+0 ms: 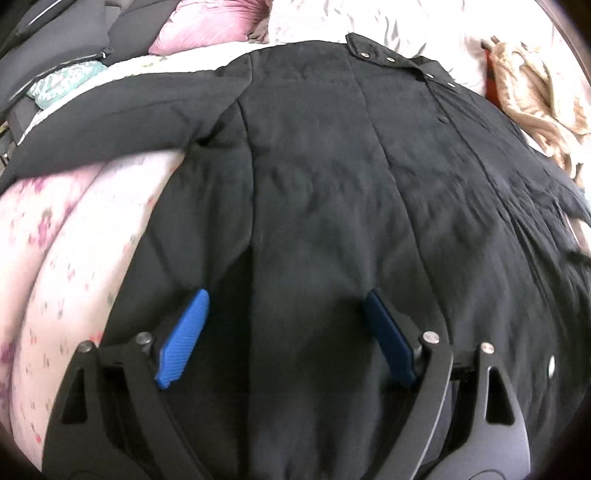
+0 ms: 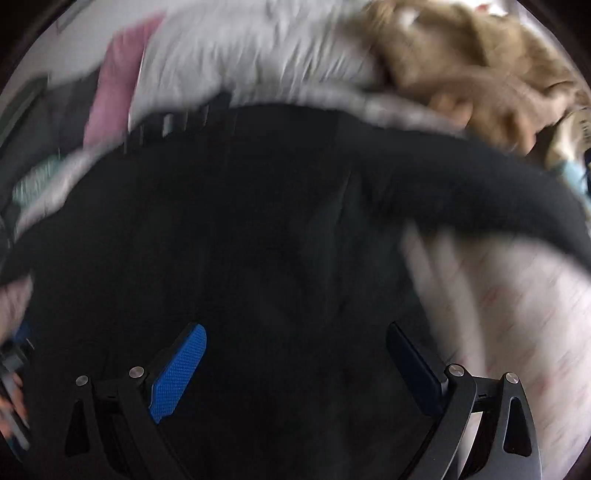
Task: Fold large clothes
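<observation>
Across bed (image 1: 55, 258), spread flat: black coat (image 1: 332, 184), collar toward far edge. Left gripper (image 1: 284, 325) wide open, empty, over hem. Right gripper (image 2: 295, 354) wide open, empty; view blurred. Risk: thick padded fabric slipping from shallow pinch, fold skewing.

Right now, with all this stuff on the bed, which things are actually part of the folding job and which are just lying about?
Part of the job:
- black coat, spread flat on the bed
- left gripper, open above the coat
- right gripper, open above the coat

Just lying about:
- pink pillow
- tan garment, crumpled
- floral bedsheet
- teal patterned cloth
</observation>
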A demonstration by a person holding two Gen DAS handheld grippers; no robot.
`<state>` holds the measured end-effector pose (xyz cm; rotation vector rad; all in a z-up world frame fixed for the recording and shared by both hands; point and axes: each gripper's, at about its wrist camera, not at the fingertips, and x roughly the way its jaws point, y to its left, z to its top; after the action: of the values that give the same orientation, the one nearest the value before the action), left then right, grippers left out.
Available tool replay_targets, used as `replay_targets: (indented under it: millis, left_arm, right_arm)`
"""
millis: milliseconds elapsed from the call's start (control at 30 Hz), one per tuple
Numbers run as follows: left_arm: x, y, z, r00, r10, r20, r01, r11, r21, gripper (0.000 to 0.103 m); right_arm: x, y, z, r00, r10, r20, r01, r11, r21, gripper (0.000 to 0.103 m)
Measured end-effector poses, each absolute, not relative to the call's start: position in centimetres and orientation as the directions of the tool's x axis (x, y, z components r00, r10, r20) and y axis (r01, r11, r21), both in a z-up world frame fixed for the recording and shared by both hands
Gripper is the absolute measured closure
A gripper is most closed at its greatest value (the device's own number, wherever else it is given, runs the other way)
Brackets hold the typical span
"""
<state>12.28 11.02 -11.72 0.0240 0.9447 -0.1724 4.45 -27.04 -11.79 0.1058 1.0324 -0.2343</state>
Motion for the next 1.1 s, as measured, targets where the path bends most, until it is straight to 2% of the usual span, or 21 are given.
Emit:
replay_targets:
  millis: [67, 233, 533, 667, 800, 967, 1100]
  left_arm:
    - [10.6, 11.4, -11.6, 0.566, -0.155, -0.81, 0.197, 0.979, -0.049, 0.011]
    - [7.6, 12.7, -11.8, 0.517, -0.186, -0.835, 0.311, 0.95, -0.019, 0.001]
    - [6.0, 14.0, -9.9, 0.391, -0.171, -0.904, 0.351, 0.936, -0.025, 0.001]
    - [7.4, 16.2, -7.9, 0.422, -0.17, -0.891, 0.227, 0.971, -0.078, 0.001]
    - [8.9, 19.9, -4.8, 0.513, -0.167, -0.842, 0.061, 0.985, -0.159, 0.001]
    - [11.8, 25.9, -1.8, 0.605, -0.105, -0.789, -0.146, 0.96, -0.24, 0.001]
    - [14.5, 30.7, -2.0, 0.622, -0.025, -0.782, -0.292, 0.92, -0.262, 0.001]
  right_arm:
    - [3.0, -26.6, -12.3, 0.552, -0.163, -0.818, 0.21, 0.976, -0.053, 0.003]
    - [0.9, -27.3, -12.1, 0.55, -0.119, -0.826, 0.194, 0.981, -0.012, 0.001]
    - [-0.6, -25.8, -9.6, 0.48, -0.152, -0.864, 0.18, 0.981, -0.072, 0.0]
    - [-0.1, -25.6, -6.6, 0.548, -0.086, -0.832, 0.229, 0.972, 0.05, 0.0]
    - [1.4, -25.9, -4.8, 0.595, -0.018, -0.804, 0.282, 0.941, 0.188, 0.0]
    - [3.5, -25.3, -3.9, 0.63, 0.077, -0.773, 0.333, 0.873, 0.357, 0.0]
    - [5.1, -23.9, -3.4, 0.648, 0.089, -0.757, 0.318, 0.871, 0.375, 0.0]
